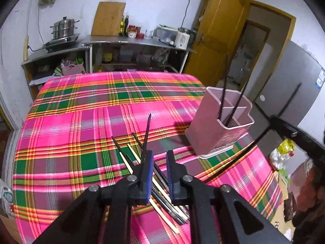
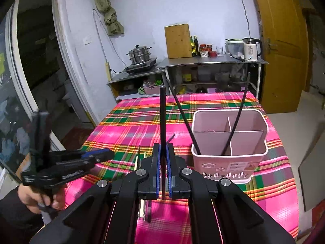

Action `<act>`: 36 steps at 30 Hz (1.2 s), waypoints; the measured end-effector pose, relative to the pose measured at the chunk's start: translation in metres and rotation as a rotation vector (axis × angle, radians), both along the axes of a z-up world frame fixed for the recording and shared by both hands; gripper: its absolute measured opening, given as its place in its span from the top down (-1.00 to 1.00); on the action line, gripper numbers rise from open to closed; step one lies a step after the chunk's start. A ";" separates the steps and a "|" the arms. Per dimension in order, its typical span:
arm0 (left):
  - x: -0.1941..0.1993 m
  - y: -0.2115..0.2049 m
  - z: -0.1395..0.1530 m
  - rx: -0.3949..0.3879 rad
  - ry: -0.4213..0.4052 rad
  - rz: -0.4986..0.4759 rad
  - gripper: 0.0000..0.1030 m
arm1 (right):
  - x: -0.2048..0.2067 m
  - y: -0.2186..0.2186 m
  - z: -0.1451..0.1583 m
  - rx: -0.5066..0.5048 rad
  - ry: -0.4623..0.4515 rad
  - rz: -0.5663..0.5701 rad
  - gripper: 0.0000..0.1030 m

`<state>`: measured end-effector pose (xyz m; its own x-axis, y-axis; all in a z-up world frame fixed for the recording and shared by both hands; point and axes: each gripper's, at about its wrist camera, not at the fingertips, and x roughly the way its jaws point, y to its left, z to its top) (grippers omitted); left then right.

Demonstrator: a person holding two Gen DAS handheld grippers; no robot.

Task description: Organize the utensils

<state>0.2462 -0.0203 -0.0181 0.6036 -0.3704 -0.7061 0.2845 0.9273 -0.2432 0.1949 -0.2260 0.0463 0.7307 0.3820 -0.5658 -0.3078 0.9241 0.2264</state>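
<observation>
A pink utensil holder [image 1: 218, 128] with divided compartments stands on the plaid table and holds two black chopsticks [image 1: 223, 93]; it also shows in the right wrist view [image 2: 229, 142]. My left gripper [image 1: 159, 158] is open above a pile of black and pale chopsticks [image 1: 160, 185]; one black chopstick [image 1: 146, 134] leans against its left finger. My right gripper [image 2: 163, 152] is shut on a black chopstick [image 2: 162, 118], held upright left of the holder. The left gripper also shows in the right wrist view [image 2: 101, 154].
The table wears a pink and green plaid cloth [image 1: 81, 122]. Steel shelves [image 2: 203, 63] with a steamer pot, cutting board, bottles and kettle stand behind. A yellow door [image 2: 284, 50] is at the right, a fridge [image 1: 288, 89] beside the table.
</observation>
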 end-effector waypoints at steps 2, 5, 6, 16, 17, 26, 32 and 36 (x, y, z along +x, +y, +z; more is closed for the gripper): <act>0.009 -0.004 -0.008 0.016 0.008 -0.015 0.66 | 0.000 -0.002 0.001 0.002 -0.002 -0.002 0.89; 0.024 -0.012 -0.020 0.046 0.016 -0.035 0.59 | -0.001 -0.006 0.001 0.003 -0.004 -0.009 0.89; 0.031 -0.014 -0.026 0.055 0.023 -0.043 0.58 | -0.001 -0.008 0.001 0.004 -0.003 -0.011 0.89; 0.093 -0.036 -0.073 0.115 0.085 -0.071 0.58 | 0.003 -0.029 -0.001 0.008 0.011 -0.051 0.89; 0.099 -0.038 -0.078 0.122 0.094 -0.074 0.58 | 0.004 -0.030 -0.002 0.009 0.013 -0.054 0.89; 0.136 -0.047 -0.108 0.164 0.134 -0.078 0.58 | 0.011 -0.038 -0.008 0.009 0.030 -0.066 0.89; 0.140 -0.059 -0.110 0.233 0.111 -0.112 0.58 | 0.015 -0.037 -0.010 0.009 0.034 -0.066 0.89; 0.143 -0.063 -0.110 0.261 0.117 -0.123 0.88 | 0.016 -0.038 -0.013 0.010 0.040 -0.068 0.89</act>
